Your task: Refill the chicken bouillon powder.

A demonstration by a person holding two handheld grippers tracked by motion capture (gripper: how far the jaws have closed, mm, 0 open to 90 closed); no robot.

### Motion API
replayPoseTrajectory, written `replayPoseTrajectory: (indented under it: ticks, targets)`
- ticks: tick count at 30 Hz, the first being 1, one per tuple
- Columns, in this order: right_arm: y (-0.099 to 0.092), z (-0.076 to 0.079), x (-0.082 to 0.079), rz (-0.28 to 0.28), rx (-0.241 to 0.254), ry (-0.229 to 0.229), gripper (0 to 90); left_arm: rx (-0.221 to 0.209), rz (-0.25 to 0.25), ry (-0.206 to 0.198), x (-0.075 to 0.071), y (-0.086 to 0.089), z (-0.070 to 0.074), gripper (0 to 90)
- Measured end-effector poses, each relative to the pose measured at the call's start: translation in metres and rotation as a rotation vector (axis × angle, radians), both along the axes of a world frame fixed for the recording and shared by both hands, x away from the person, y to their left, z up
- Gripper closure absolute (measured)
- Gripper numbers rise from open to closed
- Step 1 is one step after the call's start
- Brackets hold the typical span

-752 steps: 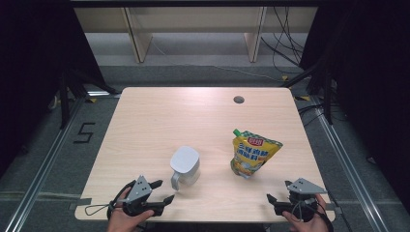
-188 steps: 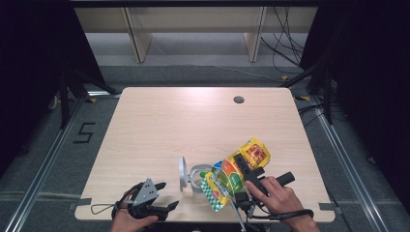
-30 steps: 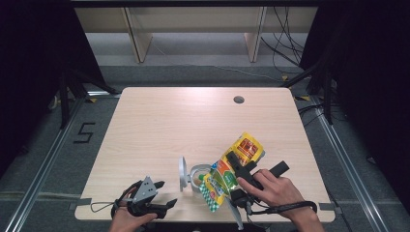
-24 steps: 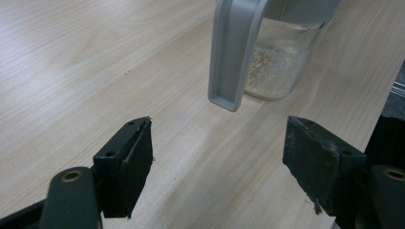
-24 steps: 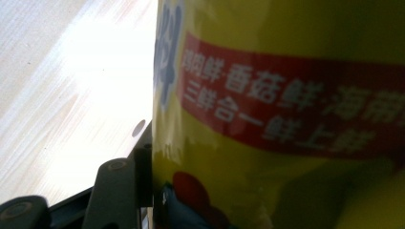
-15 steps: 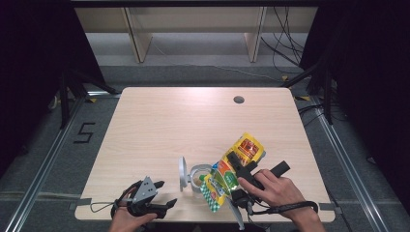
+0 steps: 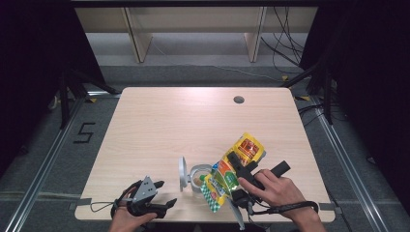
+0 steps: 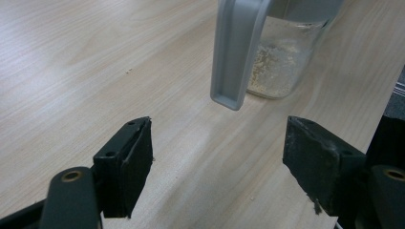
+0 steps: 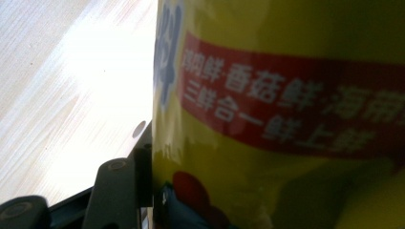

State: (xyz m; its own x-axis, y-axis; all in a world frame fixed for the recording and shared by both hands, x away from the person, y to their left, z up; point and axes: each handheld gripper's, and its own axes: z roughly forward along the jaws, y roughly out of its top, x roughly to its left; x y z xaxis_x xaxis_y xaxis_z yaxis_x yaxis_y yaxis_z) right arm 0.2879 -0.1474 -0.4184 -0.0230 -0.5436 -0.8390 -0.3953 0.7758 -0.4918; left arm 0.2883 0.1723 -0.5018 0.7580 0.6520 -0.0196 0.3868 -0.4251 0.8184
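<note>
Pouring is the step in hand, judged from the high view: the right gripper [image 7: 235, 175] clamps a yellow seasoning pouch [image 7: 232, 171] and holds it tilted so that its lower end hangs over the open mouth of the glass jar [image 7: 199, 178], which stands near the front edge of the wooden table [image 7: 193, 121]. The jar's grey flip lid [image 7: 183, 172] stands up on the side of the jar away from the pouch, which keeps the mouth clear for the contents. The left gripper [image 7: 157, 200] rests on the table in front of the jar and to its left, apart from it, apparently parked while one hand does the pouring. In the left gripper view, its two black jaws stand wide apart with nothing but bare table between them; the jar [image 8: 282, 67] lies ahead with a layer of pale granules at its bottom, and the grey lid [image 8: 236, 52] hangs down in front of it. In the right gripper view, the pouch [image 9: 286, 119] with its red printed band lies directly against the one visible jaw, consistent with a firm grasp that keeps the soft pouch from slipping during the tilt.
</note>
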Motion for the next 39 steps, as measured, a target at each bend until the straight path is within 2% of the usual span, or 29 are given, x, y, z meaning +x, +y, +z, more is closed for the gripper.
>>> replayPoseTrajectory:
  ticks: [1, 2, 3, 4, 5, 6, 8, 9, 12, 14, 15, 16, 20, 21, 24, 25, 28, 29, 30, 31, 32, 33, 34, 35, 36, 37, 38, 39]
  targets:
    - [0.0, 0.0006, 0.0, 0.0, -0.003, 0.0, 44.8, -0.011, 0.0, 0.002, -0.0003, -0.0007, -0.0002, 25.4]
    - [-0.0001, 0.0012, -0.0001, -0.001, -0.006, -0.002, 44.8, 0.0, -0.007, 0.001, 0.0003, 0.0, 0.0, 25.4]
    - [-0.0001, 0.002, -0.0001, -0.001, -0.007, -0.004, 44.8, 0.034, -0.019, -0.009, 0.0024, 0.0019, 0.0005, 25.4]
    - [-0.0005, 0.0027, -0.0001, -0.006, -0.006, -0.002, 44.8, -0.004, -0.008, 0.011, 0.0009, 0.0001, -0.0009, 25.4]
    - [-0.0007, 0.0032, -0.0001, -0.008, -0.01, -0.006, 44.8, -0.01, 0.001, 0.006, 0.0008, -0.0005, -0.0016, 25.4]
    - [-0.0009, 0.0036, 0.0, -0.01, -0.014, -0.01, 44.7, -0.01, 0.002, 0.006, 0.0007, -0.0006, -0.0016, 25.4]
    - [-0.0004, 0.0041, 0.0006, -0.017, -0.028, -0.005, 44.7, 0.025, -0.034, -0.011, 0.0027, 0.0015, 0.0002, 25.4]
    - [0.0002, 0.0034, 0.001, -0.015, -0.032, -0.013, 44.8, 0.008, -0.022, -0.009, 0.0022, 0.0001, -0.0006, 25.4]
    - [0.0034, 0.0013, 0.0031, -0.008, -0.033, -0.003, 44.8, 0.003, -0.004, -0.003, 0.0018, -0.001, -0.002, 25.4]
    - [0.0035, 0.0013, 0.0031, -0.006, -0.031, -0.004, 44.8, 0.013, -0.025, 0.006, 0.0019, 0.001, -0.0002, 25.4]
    - [0.0033, 0.0018, 0.0031, -0.007, -0.032, -0.002, 44.8, 0.012, -0.02, 0.0, 0.0017, 0.001, -0.0002, 25.4]
    - [0.0026, 0.0022, 0.0027, -0.011, -0.027, -0.006, 44.8, 0.031, -0.021, -0.005, 0.0021, 0.0017, 0.0006, 25.4]
    - [0.0015, 0.0032, 0.0029, -0.021, -0.03, -0.008, 44.7, 0.032, -0.018, -0.003, 0.002, 0.0018, 0.0004, 25.4]
    - [0.0009, 0.0037, 0.0039, -0.021, -0.032, -0.003, 44.8, -0.006, -0.009, 0.012, 0.001, 0.0001, -0.0009, 25.4]
    - [0.0007, 0.0023, 0.0047, -0.019, -0.022, 0.011, 44.8, -0.006, -0.007, 0.014, 0.001, 0.0001, -0.0008, 25.4]
    - [0.0008, 0.0019, 0.0042, -0.023, -0.015, 0.018, 44.8, 0.024, -0.017, 0.002, 0.0016, 0.0017, 0.0004, 25.4]
    - [0.0018, 0.0028, 0.0033, -0.017, -0.023, 0.014, 44.7, 0.001, -0.022, -0.012, 0.0019, 0.0, -0.0005, 25.4]
    - [0.0018, 0.0036, 0.0031, -0.02, -0.019, 0.016, 44.7, 0.024, -0.037, -0.009, 0.0029, 0.0016, 0.0003, 25.4]
    - [0.0016, 0.0043, 0.0028, -0.026, -0.009, 0.018, 44.8, 0.022, -0.022, -0.006, 0.0025, 0.0011, -0.0005, 25.4]
    - [0.0018, 0.0051, 0.0033, -0.028, -0.012, 0.022, 44.7, 0.001, -0.005, 0.007, 0.002, -0.0003, -0.0018, 25.4]
    - [0.0021, 0.0044, 0.0037, -0.032, -0.015, 0.022, 44.7, 0.007, 0.004, -0.004, 0.0024, -0.0005, -0.0024, 25.4]
    - [0.0023, 0.003, 0.0041, -0.034, -0.018, 0.02, 44.7, -0.01, -0.001, 0.006, 0.001, -0.0008, -0.0016, 25.4]
    - [0.0022, 0.0023, 0.0045, -0.034, -0.008, 0.03, 44.7, 0.016, -0.022, 0.002, 0.0018, 0.0011, 0.0, 25.4]
    - [0.0025, 0.003, 0.0056, -0.015, -0.02, 0.032, 44.8, 0.017, -0.013, 0.0, 0.0013, 0.0006, 0.0002, 25.4]
    - [0.0024, 0.0028, 0.0053, -0.014, -0.016, 0.037, 44.8, -0.015, -0.003, 0.001, 0.0, -0.0011, -0.0005, 25.4]
    - [0.0018, 0.0013, 0.0038, -0.026, 0.008, 0.038, 44.8, -0.005, -0.014, -0.009, 0.001, -0.0004, -0.0001, 25.4]
    - [0.0022, 0.0019, 0.0038, -0.02, 0.005, 0.037, 44.8, 0.041, -0.028, -0.012, 0.003, 0.0025, 0.0009, 25.4]
    - [0.0032, 0.0035, 0.0046, -0.011, -0.006, 0.035, 44.8, -0.01, -0.008, 0.014, 0.001, 0.0, -0.001, 25.4]
